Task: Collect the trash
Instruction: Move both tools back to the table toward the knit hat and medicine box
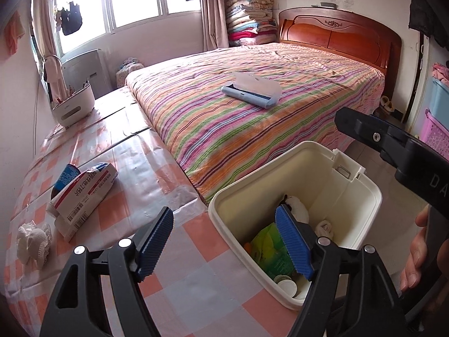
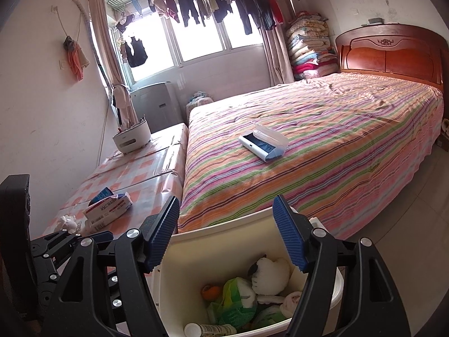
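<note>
A cream trash bin (image 1: 362, 196) stands beside the checked table, holding a green packet (image 1: 269, 248), crumpled tissues and a white tube (image 2: 209, 329). The bin also shows in the right wrist view (image 2: 213, 248). My left gripper (image 1: 224, 248) is open and empty, over the table edge and the bin's rim. My right gripper (image 2: 226, 233) is open and empty, above the bin. On the table lie a torn red-and-white medicine box (image 1: 81, 199), a blue can (image 1: 66, 177) behind it and a crumpled tissue (image 1: 32, 241).
A bed with a striped cover (image 1: 252, 118) fills the middle, with a blue-and-white case (image 1: 251, 90) on it. A white appliance (image 1: 74, 104) stands at the table's far end. Plastic baskets (image 1: 437, 129) stand at the right wall.
</note>
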